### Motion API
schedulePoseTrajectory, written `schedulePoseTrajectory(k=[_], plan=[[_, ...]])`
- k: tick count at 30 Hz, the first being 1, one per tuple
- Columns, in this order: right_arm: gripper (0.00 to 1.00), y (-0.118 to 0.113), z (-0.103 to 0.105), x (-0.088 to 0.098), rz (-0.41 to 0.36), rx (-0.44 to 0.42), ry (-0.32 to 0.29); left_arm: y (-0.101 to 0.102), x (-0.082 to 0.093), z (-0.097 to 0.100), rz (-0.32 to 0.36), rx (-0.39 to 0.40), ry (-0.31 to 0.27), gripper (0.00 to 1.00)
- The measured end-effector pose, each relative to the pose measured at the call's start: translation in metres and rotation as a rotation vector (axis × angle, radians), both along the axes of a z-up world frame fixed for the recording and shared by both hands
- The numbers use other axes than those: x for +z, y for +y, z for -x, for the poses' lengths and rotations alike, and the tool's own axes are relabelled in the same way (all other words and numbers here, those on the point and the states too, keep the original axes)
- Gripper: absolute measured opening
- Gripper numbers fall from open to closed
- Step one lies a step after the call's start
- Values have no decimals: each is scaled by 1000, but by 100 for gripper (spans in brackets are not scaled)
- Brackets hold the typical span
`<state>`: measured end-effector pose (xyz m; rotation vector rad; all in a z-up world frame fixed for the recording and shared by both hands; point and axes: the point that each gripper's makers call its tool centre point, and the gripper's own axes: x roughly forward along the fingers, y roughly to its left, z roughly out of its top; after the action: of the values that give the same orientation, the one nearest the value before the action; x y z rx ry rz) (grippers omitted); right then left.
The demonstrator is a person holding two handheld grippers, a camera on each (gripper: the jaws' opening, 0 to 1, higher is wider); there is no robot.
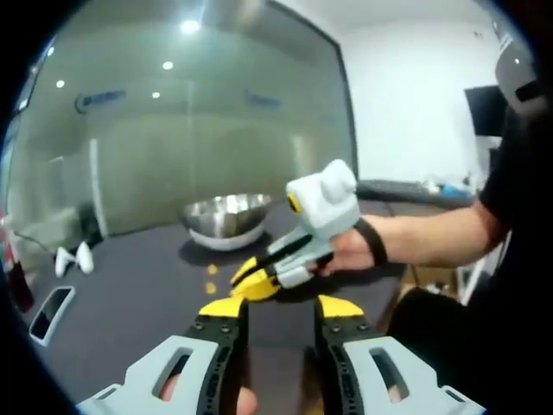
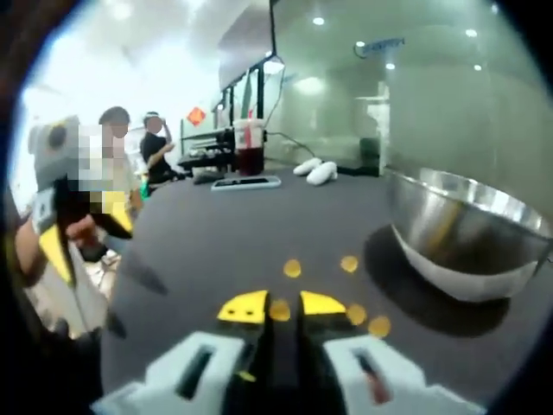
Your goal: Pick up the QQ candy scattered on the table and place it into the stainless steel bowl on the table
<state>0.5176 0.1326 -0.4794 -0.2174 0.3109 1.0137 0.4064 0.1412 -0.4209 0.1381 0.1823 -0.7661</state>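
Several round yellow QQ candies lie on the dark table [image 2: 216, 233] near the stainless steel bowl [image 2: 467, 233]. My right gripper [image 2: 282, 306] is down at the table, its yellow tips drawn narrowly around one candy [image 2: 279, 309]. Other candies [image 2: 293, 268] [image 2: 349, 264] [image 2: 378, 326] lie just beyond and to the right. In the left gripper view the right gripper [image 1: 252, 282], held by a hand, touches the table in front of the bowl [image 1: 226, 216], with two candies [image 1: 212, 270] beside its tips. My left gripper [image 1: 281, 306] hovers open and holds nothing.
A phone [image 1: 52, 311] and a pair of white objects [image 1: 73, 258] lie at the table's left side. A dark drink cup [image 2: 249, 147] and a flat tray [image 2: 246, 182] stand at the far edge. Two people stand beyond the table. A glass wall runs behind the bowl.
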Motion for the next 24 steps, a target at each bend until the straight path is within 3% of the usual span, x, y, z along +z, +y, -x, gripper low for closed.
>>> schedulePoseTrajectory(k=[9, 17, 20, 24], plan=[[9, -3, 5, 9, -24, -16, -9, -6, -1, 2, -8, -12, -2, 32], [9, -16, 8, 69, -100, -36, -134, -2, 1, 0, -1, 7, -9, 32], [9, -31, -8, 98, -159, -98, -189, -2, 4, 0, 9, 8, -14, 32], [9, -48, -28, 117, -182, -169, -229, -5, 4, 1, 6, 1, -14, 32]])
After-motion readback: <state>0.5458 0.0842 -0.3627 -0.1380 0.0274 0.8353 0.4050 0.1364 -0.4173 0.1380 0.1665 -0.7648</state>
